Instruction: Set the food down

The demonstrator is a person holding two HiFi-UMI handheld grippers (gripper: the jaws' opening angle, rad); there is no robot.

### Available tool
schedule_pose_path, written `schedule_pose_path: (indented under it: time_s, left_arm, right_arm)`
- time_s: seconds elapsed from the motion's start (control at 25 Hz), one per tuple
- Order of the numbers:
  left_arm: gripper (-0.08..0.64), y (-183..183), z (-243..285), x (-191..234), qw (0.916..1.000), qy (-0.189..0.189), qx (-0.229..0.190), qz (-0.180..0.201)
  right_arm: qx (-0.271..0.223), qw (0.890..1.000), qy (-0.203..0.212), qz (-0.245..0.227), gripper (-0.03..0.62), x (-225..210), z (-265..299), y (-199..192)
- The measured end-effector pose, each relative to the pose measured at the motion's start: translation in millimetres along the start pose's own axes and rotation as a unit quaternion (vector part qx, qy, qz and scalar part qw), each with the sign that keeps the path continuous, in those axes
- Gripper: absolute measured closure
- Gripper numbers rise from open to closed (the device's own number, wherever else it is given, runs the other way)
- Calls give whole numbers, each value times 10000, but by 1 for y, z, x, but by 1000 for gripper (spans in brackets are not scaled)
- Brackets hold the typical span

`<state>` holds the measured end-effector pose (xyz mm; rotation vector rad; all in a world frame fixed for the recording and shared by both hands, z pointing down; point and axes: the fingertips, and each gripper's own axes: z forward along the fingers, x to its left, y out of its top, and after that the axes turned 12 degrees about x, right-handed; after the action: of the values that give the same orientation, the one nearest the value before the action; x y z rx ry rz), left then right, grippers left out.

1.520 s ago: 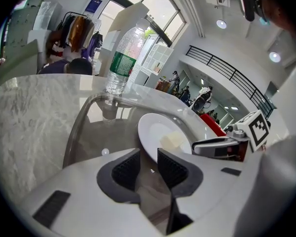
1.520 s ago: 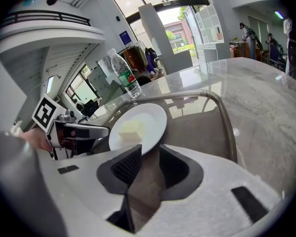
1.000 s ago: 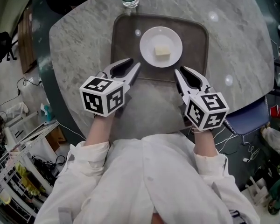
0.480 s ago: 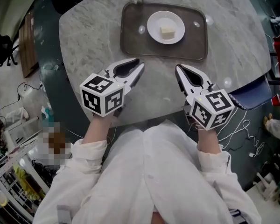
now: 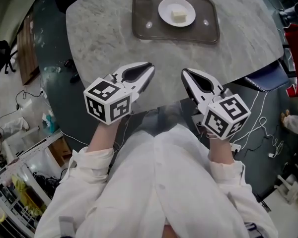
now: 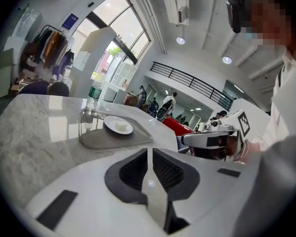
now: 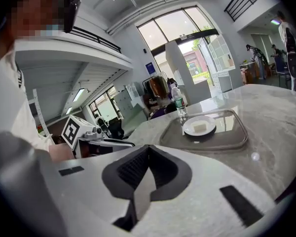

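Note:
A pale cube of food [image 5: 178, 15] lies on a white plate [image 5: 169, 9] inside a dark tray [image 5: 149, 26] at the far side of the marble table [image 5: 104, 38]. My left gripper [image 5: 150, 66] and right gripper [image 5: 184, 72] hover side by side over the table's near edge, well short of the tray, both shut and holding nothing. The left gripper view shows its jaws [image 6: 149, 152] pressed together, with the plate [image 6: 111, 123] and food [image 6: 121, 127] beyond. From the right gripper [image 7: 148, 149], the plate [image 7: 199, 131] and tray [image 7: 237, 139] lie ahead.
A water bottle [image 7: 176, 102] stands at the tray's far edge. A blue chair seat [image 5: 268, 76] juts from under the table at the right. Cables, racks and clutter cover the floor [image 5: 20, 148] at the left. People stand in the hall behind.
Both grippers and the head have drawn back from the tray towards the table's near edge. The plate with the food stays on the tray. The jaws stayed shut.

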<state>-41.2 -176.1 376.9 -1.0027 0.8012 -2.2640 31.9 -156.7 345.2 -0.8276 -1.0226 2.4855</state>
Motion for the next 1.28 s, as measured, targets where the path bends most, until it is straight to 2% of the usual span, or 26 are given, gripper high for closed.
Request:
schedule_pose_path:
  time_s: [0.12,0.24,0.4,0.56,0.64,1.0,1.16,1.28]
  left_arm:
    - [518,-11,-13,-12,9998,-59,-170,-15]
    - [518,-21,-23,-21,9989,-260,-327,-222]
    - [522,-31,-31,-37,9973,-464,-447,-343]
    - [522,-38,-29,-54,9966,-603,-402,-392]
    - [522,-40,-27,-61,9958,-690,-388,-449]
    - [526,-39,-8,-85,9971,-663,-196,-330]
    - [526,-34,-9,-87,9973,-401,-392,-466]
    - [525,-35,-9,-92,9981,-306,-311,-439]
  right_arm:
    - [-85,9996,262,-11,589,23,-9,-5]
    - [-160,9983,550,117,589,42,-14,-11]
    - [-15,9980,621,-96,589,60,-13,-22]
    - [-238,9953,883,317,589,66,-20,-18]
    - [-302,9949,900,355,589,67,-23,-16]
    - [-132,9949,934,364,589,55,-36,-27]
    - [-66,9952,944,244,589,50,-48,-30]
    - [-80,9955,935,139,589,47,-56,-27]
